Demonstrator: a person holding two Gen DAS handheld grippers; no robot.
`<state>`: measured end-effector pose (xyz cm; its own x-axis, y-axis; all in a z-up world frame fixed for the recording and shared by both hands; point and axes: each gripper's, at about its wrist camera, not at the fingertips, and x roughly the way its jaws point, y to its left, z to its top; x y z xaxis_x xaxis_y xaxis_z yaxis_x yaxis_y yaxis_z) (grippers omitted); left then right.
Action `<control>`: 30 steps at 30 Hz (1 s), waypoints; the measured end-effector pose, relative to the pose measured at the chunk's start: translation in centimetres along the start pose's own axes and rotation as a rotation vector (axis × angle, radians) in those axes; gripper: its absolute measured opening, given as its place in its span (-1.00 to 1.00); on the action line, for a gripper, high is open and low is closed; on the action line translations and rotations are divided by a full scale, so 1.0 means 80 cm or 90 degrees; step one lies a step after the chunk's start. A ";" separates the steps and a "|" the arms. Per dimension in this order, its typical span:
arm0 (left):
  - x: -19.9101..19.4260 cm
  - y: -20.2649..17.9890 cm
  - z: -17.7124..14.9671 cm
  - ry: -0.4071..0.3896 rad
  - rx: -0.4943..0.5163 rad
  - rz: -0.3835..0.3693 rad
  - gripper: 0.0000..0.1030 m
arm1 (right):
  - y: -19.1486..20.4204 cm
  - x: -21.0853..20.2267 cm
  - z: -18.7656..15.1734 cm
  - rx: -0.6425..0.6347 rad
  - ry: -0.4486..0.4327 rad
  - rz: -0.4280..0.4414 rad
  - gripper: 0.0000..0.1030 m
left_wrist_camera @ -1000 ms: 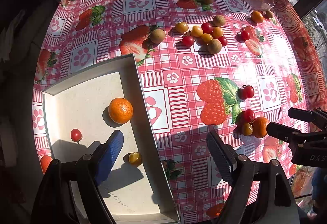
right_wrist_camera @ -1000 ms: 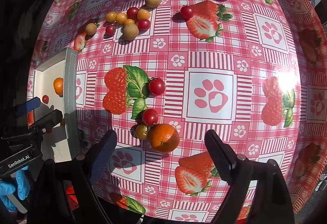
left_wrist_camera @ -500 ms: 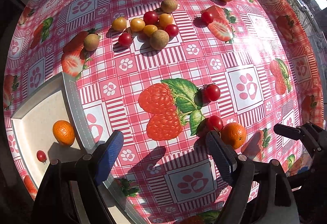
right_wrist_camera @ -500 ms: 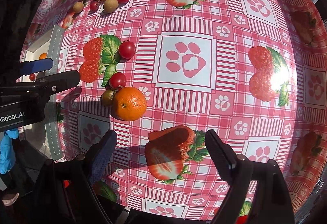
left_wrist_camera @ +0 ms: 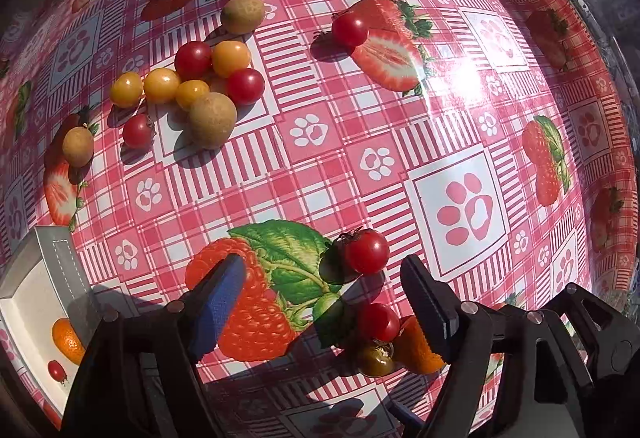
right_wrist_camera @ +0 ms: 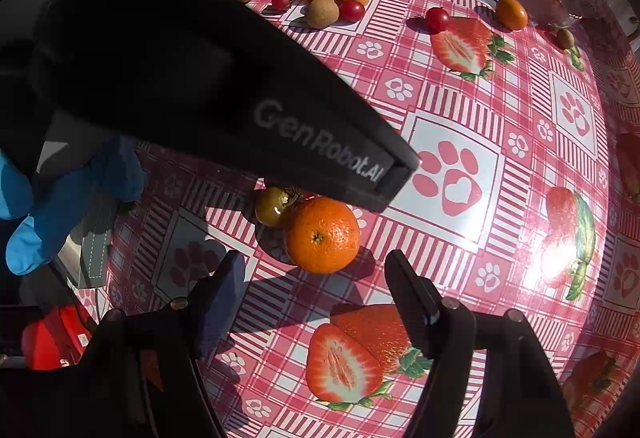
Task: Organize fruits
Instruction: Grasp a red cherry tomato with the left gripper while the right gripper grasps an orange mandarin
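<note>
Nearest the right gripper (right_wrist_camera: 312, 302), whose jaws stand wide apart and empty, a mandarin (right_wrist_camera: 322, 235) sits on the table (right_wrist_camera: 452, 94) just ahead of them, touching an olive-green tomato (right_wrist_camera: 273, 205). Close beside it the left gripper (left_wrist_camera: 320, 302), jaws likewise apart and empty, hangs over two red cherry tomatoes (left_wrist_camera: 366, 251). At the left edge a white tray (left_wrist_camera: 28, 294) already holds a mandarin and a small tomato. Farther off lies a cluster of yellow and red tomatoes (left_wrist_camera: 192, 78) with brown fruits. This looks like the approach step; next, each gripper probably needs to lower around its fruit and close gently.
</note>
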<state>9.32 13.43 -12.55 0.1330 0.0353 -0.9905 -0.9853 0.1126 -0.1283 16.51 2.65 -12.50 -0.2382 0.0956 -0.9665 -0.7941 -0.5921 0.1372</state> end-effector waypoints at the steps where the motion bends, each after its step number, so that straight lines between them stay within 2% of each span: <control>1: 0.002 -0.001 -0.002 -0.005 0.002 0.001 0.52 | 0.001 0.005 0.004 0.001 0.001 0.003 0.33; 3: 0.003 0.001 0.001 -0.007 -0.003 0.003 0.47 | 0.002 0.010 0.007 0.011 -0.005 0.012 0.14; 6: 0.004 0.000 0.004 -0.010 0.000 0.012 0.41 | 0.002 0.010 0.011 0.021 -0.014 0.022 -0.04; 7: 0.003 0.001 0.002 -0.011 0.002 0.013 0.41 | 0.000 0.011 0.013 0.026 -0.015 0.028 -0.17; 11: 0.000 -0.006 -0.004 -0.011 0.010 0.022 0.28 | -0.010 0.008 0.018 0.050 -0.006 0.063 -0.18; 14: 0.002 -0.017 -0.006 -0.010 0.012 0.017 0.27 | -0.020 -0.006 0.013 0.067 -0.014 0.060 -0.18; 17: 0.005 -0.032 -0.008 -0.013 0.023 0.037 0.22 | -0.032 -0.014 0.005 0.091 -0.008 0.058 -0.18; 19: 0.005 -0.043 -0.009 -0.018 0.035 0.055 -0.12 | -0.046 -0.014 0.000 0.105 -0.004 0.056 -0.18; 20: 0.005 -0.045 -0.008 -0.020 0.037 0.057 -0.21 | -0.049 -0.014 -0.002 0.114 -0.002 0.056 -0.18; 22: 0.004 -0.049 -0.005 -0.019 0.031 0.052 -0.55 | -0.065 -0.017 -0.017 0.134 0.002 0.058 -0.18; 26: -0.001 -0.046 -0.001 -0.014 0.014 0.039 -0.57 | -0.080 -0.021 -0.028 0.173 0.004 0.060 -0.18; 30: -0.006 -0.036 -0.015 -0.013 -0.015 0.021 -0.57 | -0.092 -0.026 -0.034 0.199 0.006 0.055 -0.18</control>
<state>11.97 11.90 -11.74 0.1026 0.0586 -0.9930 -0.9914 0.0876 -0.0973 24.40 4.64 -12.14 -0.3086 0.0478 -0.9500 -0.9048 -0.3230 0.2776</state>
